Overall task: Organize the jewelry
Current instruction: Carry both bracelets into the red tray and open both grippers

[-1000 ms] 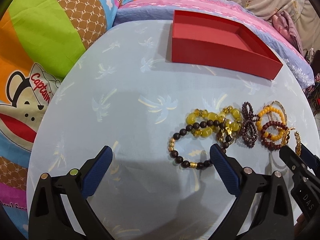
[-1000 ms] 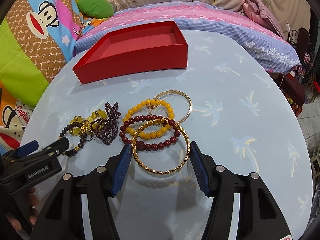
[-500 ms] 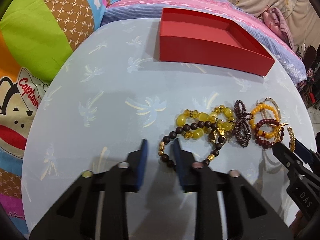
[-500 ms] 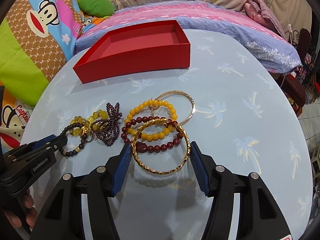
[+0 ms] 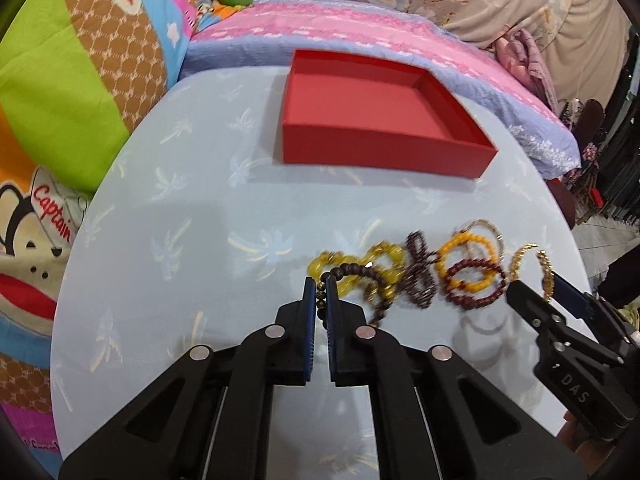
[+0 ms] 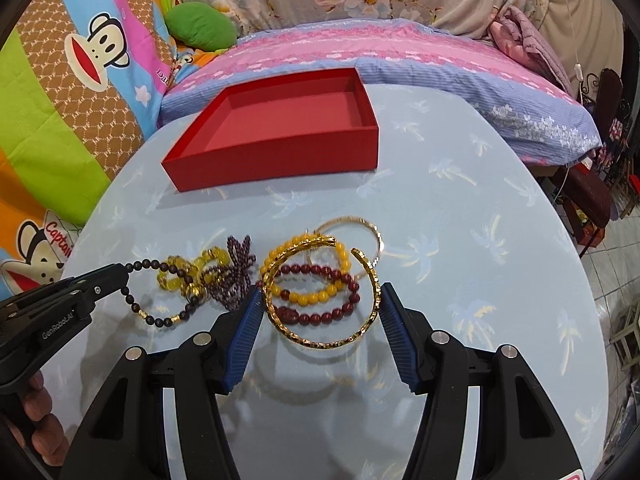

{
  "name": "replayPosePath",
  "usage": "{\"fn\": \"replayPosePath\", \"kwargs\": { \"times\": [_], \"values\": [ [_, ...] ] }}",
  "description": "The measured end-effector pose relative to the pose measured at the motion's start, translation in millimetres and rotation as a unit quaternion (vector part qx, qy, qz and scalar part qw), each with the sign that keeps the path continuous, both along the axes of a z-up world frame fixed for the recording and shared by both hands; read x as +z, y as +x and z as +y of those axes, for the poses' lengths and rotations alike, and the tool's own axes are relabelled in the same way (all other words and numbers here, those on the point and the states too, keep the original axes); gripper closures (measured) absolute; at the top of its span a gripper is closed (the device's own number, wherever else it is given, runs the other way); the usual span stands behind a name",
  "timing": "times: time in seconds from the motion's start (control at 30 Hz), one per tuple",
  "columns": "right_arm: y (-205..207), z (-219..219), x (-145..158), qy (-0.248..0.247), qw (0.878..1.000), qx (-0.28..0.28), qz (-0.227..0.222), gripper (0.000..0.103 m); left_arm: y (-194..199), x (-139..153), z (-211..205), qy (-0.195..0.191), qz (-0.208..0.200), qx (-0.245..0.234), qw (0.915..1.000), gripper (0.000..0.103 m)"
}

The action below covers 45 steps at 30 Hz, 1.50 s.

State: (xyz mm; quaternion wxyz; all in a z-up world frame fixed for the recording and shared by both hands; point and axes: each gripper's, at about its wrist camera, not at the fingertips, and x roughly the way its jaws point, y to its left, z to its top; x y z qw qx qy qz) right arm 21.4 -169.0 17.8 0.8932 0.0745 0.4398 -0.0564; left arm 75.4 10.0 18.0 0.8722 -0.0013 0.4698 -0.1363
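**Two bracelets in the tongs, the red box still empty**

I judge the task to be at its start. The red box [image 6: 280,128] stands at the far side of the surface [image 6: 460,280], and I see nothing inside it in either view. All the jewelry is still in one cluster on the near part of the surface.

My left tongs [image 5: 320,292] have just been closing and now stand narrow, pressed on the dark bead bracelet [image 6: 160,316]. In the right wrist view this bracelet hangs from the tips, so I believe it is partly lifted, but its right end still reaches among the yellow glassy beads [image 6: 176,276].

My right tongs [image 6: 320,304] stand about half wide around the gold open bangle [image 6: 324,332]. Its left edge touches the left pad [image 6: 248,320]. It seems to sit between both pads, and a shadow lies under it, so I judge it held and raised a little.

What is left: these two pieces must go to the box, and then the purple bead piece [image 6: 236,272], the yellow bead bracelet [image 6: 308,296], the dark red bead bracelet [image 6: 324,312] and the thin gold bangle [image 6: 360,228].

Hard to make out: the left wrist view is blurred over the jewelry, so the beads there smear together. The pieces overlap, and I cannot tell if any are tangled. The far inner corner of the box is hidden behind its near wall.
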Motion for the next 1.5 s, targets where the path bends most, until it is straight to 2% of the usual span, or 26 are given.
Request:
{"fn": "replayPosePath", "kwargs": {
  "times": [0.13, 0.3, 0.5, 0.63, 0.77, 1.0, 1.23, 1.33, 1.37, 1.4, 1.43, 1.5],
  "values": [
    [18.3, -4.4, 18.0, -0.001, 1.0, 0.016, -0.013, 0.046, 8.0, 29.3, -14.4, -0.008, -0.031, -0.027, 0.9992, 0.098],
    [56.1, -13.0, 43.0, -0.011, 0.999, 0.034, -0.035, 0.046, 37.7, 67.9, -30.7, -0.026, -0.066, -0.047, 0.9964, 0.098],
    [121.3, -32.9, 60.7, 0.013, 0.998, 0.034, -0.047, 0.046, 97.5, 106.1, -47.0, -0.037, -0.111, -0.052, 0.9917, 0.098],
    [171.4, -38.5, 64.2, -0.005, 0.998, 0.038, -0.047, 0.046, 149.1, 112.6, -55.4, -0.045, -0.123, -0.052, 0.99, 0.098],
    [222.2, -41.8, 56.0, 0.0, 0.998, 0.052, -0.032, 0.046, 196.7, 100.4, -63.0, -0.063, -0.109, -0.063, 0.9901, 0.098],
    [289.6, -41.6, 23.2, 0.002, 0.998, 0.068, 0.012, 0.046, 267.5, 53.8, -70.9, -0.064, -0.067, -0.069, 0.9933, 0.098],
    [324.5, -36.8, -3.6, -0.007, 0.997, 0.067, 0.047, 0.046, 301.9, 13.6, -68.9, -0.03, -0.039, -0.058, 0.9971, 0.098],
    [332.9, -36.8, -11.5, -0.01, 0.996, 0.065, 0.06, 0.045, 308.9, 5.6, -63.5, -0.03, -0.028, -0.049, 0.998, 0.096],
    [334.3, -36.9, -13.6, -0.014, 0.996, 0.062, 0.063, 0.044, 310.3, 3.6, -61.6, -0.027, -0.028, -0.043, 0.9983, 0.093],
    [336.0, -36.7, -14.6, -0.019, 0.996, 0.06, 0.064, 0.041, 310.9, 2.3, -60.3, -0.022, -0.031, -0.038, 0.9985, 0.081],
    [336.3, -36.3, -14.8, -0.022, 0.996, 0.057, 0.063, 0.036, 311.0, 1.3, -59.5, -0.015, -0.033, -0.032, 0.9988, 0.063],
    [334.5, -36.6, -13.6, -0.031, 0.996, 0.053, 0.057, 0.032, 307.0, 2.6, -58.4, -0.004, -0.049, -0.021, 0.9986, 0.05]
  ]
}}
